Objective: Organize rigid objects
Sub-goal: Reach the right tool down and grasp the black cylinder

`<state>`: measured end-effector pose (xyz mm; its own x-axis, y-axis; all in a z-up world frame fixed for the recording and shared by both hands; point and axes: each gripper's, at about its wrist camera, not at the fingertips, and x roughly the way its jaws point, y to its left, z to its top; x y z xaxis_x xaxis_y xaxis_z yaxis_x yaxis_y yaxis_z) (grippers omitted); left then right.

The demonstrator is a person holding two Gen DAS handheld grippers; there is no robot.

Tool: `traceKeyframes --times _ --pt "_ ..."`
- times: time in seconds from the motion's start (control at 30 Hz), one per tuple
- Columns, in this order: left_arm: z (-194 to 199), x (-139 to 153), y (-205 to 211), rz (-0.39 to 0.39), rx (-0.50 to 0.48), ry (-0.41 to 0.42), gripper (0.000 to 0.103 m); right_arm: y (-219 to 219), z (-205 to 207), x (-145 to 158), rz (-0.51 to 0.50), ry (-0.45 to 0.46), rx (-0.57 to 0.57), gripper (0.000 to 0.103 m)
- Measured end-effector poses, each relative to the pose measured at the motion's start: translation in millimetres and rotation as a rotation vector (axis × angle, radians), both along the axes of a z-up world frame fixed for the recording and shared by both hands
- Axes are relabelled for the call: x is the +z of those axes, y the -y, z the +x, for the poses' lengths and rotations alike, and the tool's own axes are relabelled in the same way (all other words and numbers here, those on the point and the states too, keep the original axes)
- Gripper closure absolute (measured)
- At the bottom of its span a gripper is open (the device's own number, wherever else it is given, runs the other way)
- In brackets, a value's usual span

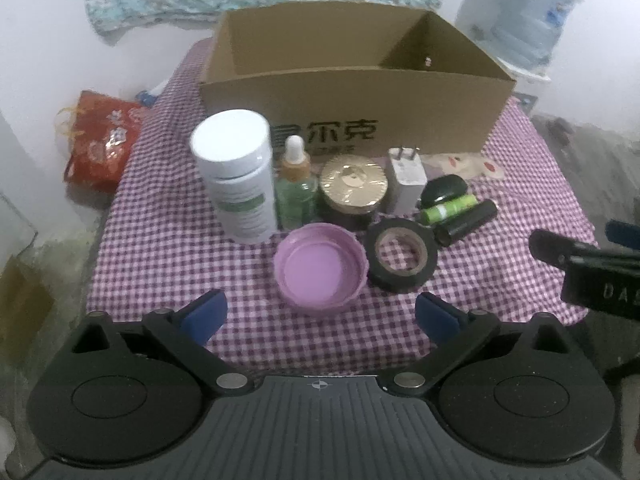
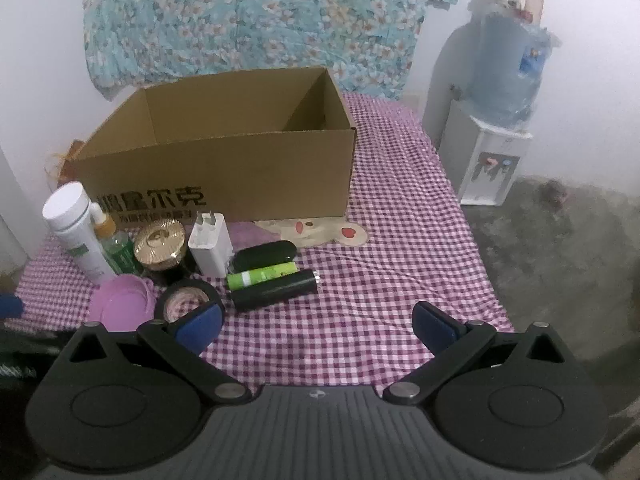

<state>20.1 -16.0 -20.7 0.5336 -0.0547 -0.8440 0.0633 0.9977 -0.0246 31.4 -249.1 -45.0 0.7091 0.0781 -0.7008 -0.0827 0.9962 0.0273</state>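
Note:
An open cardboard box (image 1: 352, 108) (image 2: 224, 168) stands at the back of the checked cloth. In front of it stand a white bottle (image 1: 236, 176) (image 2: 78, 228), a green dropper bottle (image 1: 296, 184), a gold-lidded jar (image 1: 352, 188) (image 2: 162, 244) and a white charger (image 1: 406, 178) (image 2: 210, 246). A pink lid (image 1: 320, 268) (image 2: 120, 302), a black tape roll (image 1: 400, 254) (image 2: 188, 300), a black case (image 2: 264, 256), a green tube (image 1: 450, 208) (image 2: 262, 274) and a black tube (image 1: 466, 222) (image 2: 276, 290) lie nearer. My left gripper (image 1: 320, 316) is open just short of the pink lid. My right gripper (image 2: 318, 328) is open over bare cloth, right of the tubes.
A red bag (image 1: 100, 140) sits on the floor at the left. A water dispenser (image 2: 496, 152) with a blue bottle stands at the right. A floral cloth (image 2: 256, 20) hangs on the back wall. The checked cloth (image 2: 400, 240) is bare to the right of the objects.

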Motion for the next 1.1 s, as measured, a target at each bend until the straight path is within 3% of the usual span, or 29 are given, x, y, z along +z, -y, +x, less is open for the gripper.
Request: traceKeyframes --times 0.17,0.3,0.37,0.5,0.6,0.73,0.8,0.9,1.1 --pt "8 -5 13 -0.022 -0.088 0.015 0.005 10 16 -12 0.107 -0.039 0.009 0.001" --pt "19 -9 35 -0.028 -0.2 0.039 0.009 27 38 -26 0.242 -0.093 -0.016 0.009" --pt "27 -12 48 -0.03 -0.265 0.063 0.016 36 49 -34 0.319 -0.126 -0.034 0.014" --pt "44 -20 74 -0.033 -0.358 0.075 0.031 54 71 -51 0.456 -0.195 -0.078 0.035" --pt "55 -27 89 -0.049 -0.406 0.061 0.041 63 84 -62 0.528 -0.226 -0.103 0.041" --pt "72 -40 103 -0.041 -0.432 0.014 0.049 69 97 -74 0.585 -0.254 -0.118 0.05" --pt "77 -48 107 -0.045 -0.439 -0.018 0.053 71 102 -79 0.606 -0.271 -0.116 0.065" --pt "84 -53 111 -0.041 -0.439 -0.045 0.057 72 104 -83 0.619 -0.274 -0.107 0.073" --pt "89 -56 110 -0.118 -0.437 -0.122 0.06 79 105 -85 0.653 -0.284 -0.106 0.074"
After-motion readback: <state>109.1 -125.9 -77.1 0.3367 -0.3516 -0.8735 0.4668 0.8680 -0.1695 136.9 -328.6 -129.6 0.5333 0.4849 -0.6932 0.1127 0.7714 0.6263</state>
